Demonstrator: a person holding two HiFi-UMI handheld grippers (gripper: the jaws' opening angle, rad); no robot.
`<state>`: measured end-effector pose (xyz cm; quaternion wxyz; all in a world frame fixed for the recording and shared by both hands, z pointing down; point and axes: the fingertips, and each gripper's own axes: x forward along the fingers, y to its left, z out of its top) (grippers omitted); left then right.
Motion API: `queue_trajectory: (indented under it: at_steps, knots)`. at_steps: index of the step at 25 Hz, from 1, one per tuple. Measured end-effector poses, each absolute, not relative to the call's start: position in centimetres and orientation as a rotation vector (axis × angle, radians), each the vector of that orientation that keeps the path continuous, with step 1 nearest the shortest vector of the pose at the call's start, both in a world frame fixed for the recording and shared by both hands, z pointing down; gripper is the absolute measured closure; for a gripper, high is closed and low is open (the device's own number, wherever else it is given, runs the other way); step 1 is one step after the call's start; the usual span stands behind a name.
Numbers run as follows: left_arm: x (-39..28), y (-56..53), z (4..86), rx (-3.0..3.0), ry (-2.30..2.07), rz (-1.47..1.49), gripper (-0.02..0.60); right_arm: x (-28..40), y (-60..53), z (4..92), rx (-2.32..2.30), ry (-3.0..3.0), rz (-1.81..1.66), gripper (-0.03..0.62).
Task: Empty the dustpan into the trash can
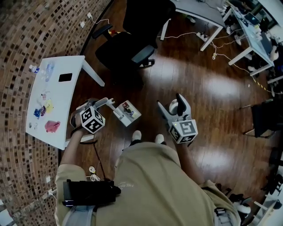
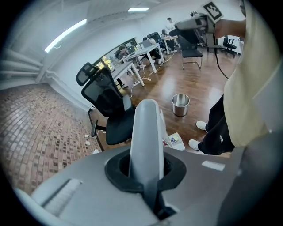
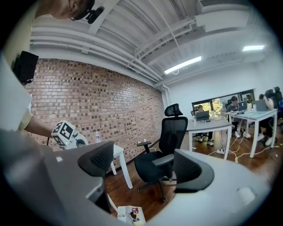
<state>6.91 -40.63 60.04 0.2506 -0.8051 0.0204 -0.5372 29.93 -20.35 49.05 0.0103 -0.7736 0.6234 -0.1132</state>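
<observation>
Jaws of left gripper (image 1: 102, 105) clamp the dustpan handle (image 2: 146, 132), trash can (image 2: 180, 104) beyond it; right gripper (image 3: 145, 164) jaws gape, empty.

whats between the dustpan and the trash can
Only bare wooden floor lies between the dustpan and the trash can. The left gripper view shows that stretch best.

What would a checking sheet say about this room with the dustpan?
Surface: dark shiny wood floor.
Job's things: dustpan holds colourful scraps; steel trash can stands upright.
Clutter: white table with a bottle and small bits.
Tools: left tool shut on the dustpan's handle; right tool open, empty.
Cables: white cords by far desks.
Surroundings: black office chair, brick wall.
</observation>
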Motion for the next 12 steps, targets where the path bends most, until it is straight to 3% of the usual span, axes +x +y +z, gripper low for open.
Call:
queue_trajectory:
  at_steps: [12]
  knots:
    - [14.3,-40.1,50.0,-2.246,-0.045,-1.358,0.581,33.0,-15.0,48.5,-2.469,1.759,-0.340,0.186]
